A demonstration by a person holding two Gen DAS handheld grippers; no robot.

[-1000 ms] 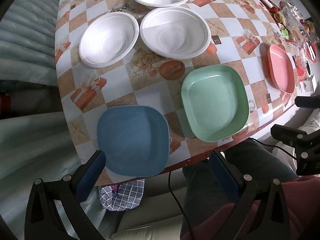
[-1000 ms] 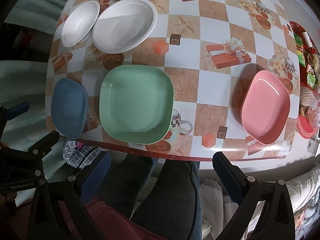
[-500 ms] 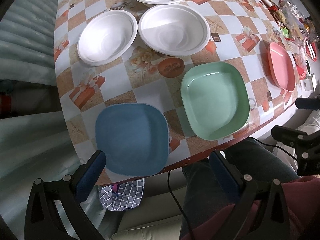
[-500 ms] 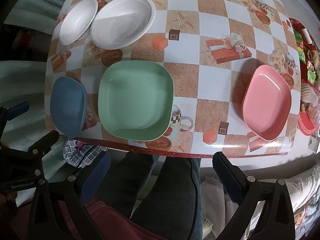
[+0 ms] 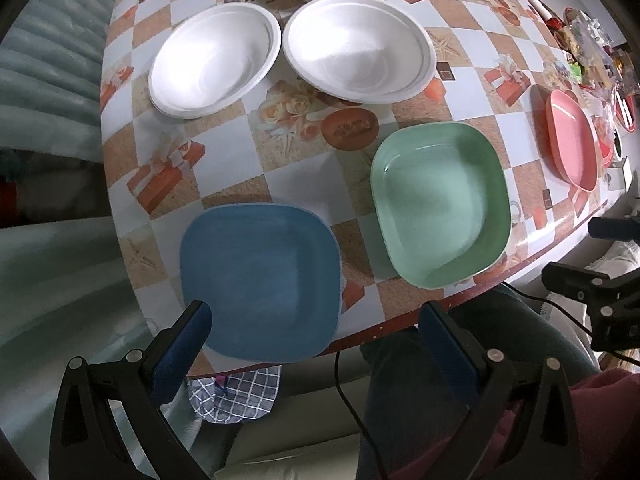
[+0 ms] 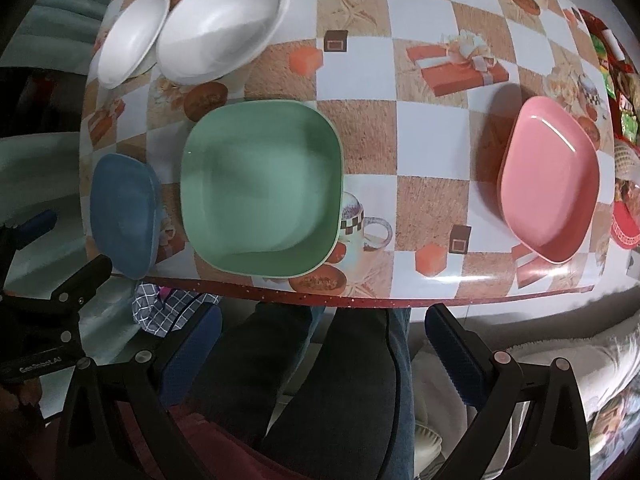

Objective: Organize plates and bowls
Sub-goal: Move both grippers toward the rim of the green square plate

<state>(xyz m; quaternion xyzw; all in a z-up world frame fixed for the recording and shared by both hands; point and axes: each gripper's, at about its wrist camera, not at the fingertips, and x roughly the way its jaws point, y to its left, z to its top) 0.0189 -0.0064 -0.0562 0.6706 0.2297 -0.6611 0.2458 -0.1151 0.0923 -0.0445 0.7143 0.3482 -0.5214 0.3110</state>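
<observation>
Both views have been brought slightly closer to the table [image 5: 224,160]; nothing is held. The left gripper [image 5: 316,334], jaws spread, is lined up below the blue plate [image 5: 260,280]; the right gripper [image 6: 324,344] is equally spread below the green plate [image 6: 260,192]. Stacking seems unstarted.

The left gripper [image 5: 316,332] hangs with its jaws spread wide and empty above the near table [image 5: 224,168] edge. A blue square plate [image 5: 260,280] lies just ahead between the fingers, a green plate [image 5: 440,204] ahead to the right, a pink plate [image 5: 572,144] far right. Three white bowls [image 5: 216,64] sit farther ahead.
</observation>
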